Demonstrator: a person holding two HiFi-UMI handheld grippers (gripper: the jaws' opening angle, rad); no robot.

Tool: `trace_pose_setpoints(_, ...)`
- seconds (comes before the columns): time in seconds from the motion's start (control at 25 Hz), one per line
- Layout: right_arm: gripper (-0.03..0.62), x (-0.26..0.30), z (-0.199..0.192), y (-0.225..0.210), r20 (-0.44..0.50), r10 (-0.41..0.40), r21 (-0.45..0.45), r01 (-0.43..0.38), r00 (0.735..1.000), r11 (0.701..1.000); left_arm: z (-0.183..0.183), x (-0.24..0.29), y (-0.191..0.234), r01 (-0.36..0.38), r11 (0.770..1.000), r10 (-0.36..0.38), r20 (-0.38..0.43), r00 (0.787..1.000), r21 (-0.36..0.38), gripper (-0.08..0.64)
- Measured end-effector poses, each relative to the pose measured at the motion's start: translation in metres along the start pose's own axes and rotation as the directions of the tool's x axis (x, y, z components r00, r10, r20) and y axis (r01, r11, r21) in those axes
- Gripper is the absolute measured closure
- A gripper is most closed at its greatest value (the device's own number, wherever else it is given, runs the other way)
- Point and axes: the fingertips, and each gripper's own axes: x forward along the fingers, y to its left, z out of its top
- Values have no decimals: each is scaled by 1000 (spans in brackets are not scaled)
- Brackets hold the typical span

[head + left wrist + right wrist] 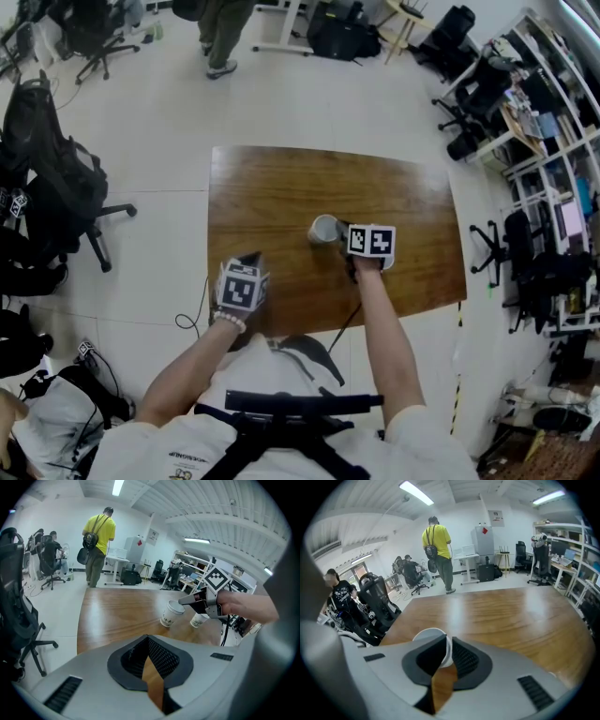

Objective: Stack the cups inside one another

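**Spotter:** What has your right gripper (pixel 446 644) got?

**Operator:** As I read it, nothing firmly. Its jaws stand a little apart, one inside and one outside the rim of the white paper cup (pixel 425 635). The cup wall sits between them, and I don't think the pads are pinching. My left gripper (pixel 148 641) has only a narrow gap with nothing in it, and hangs over the near table edge, lower left of the head view.

**Spotter:** And the other cup?

**Operator:** The second cup (pixel 199 619) stands just beside the first, right of it in the left gripper view. The head view hides it under my right hand.

**Spotter:** How will you do it?

**Operator:** I'd pinch the rim lightly, since paper buckles. Then I'd lift straight up, centre it over the second cup and lower it upright. My left could steady the base.

**Spotter:** Surroundings?

**Operator:** A brown wooden table (pixel 272 187) on pale flooring. There are office chairs (pixel 89 216) at the left, shelving (pixel 553 141) at the right, and a person in a yellow shirt (pixel 436 538) well beyond the table.
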Motion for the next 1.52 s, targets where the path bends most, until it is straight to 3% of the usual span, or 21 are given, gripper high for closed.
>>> trace_pose_setpoints(0.4, 532, -55, -3, -4, 152, 20, 74, -32, 988, 997, -4, 4, -22, 25, 999, -25, -17, 1000, 24, 566)
trace_pose_setpoints(0.8, 532, -142, -38, -19, 307, 38, 168, -94, 951, 981, 22, -5, -68, 66, 998, -63, 165, 984, -16, 568)
trace_pose_setpoints(1.2, 532, -184, -54, -49, 343, 56, 158, -117, 938, 980, 19, -14, -111, 27, 1000, -25, 221, 975, -6, 566)
trace_pose_setpoints(1.52, 497, -183, -72, -101, 291, 6, 165, -57, 957, 985, 14, -26, -126, -40, 999, 43, 228, 973, -21, 565)
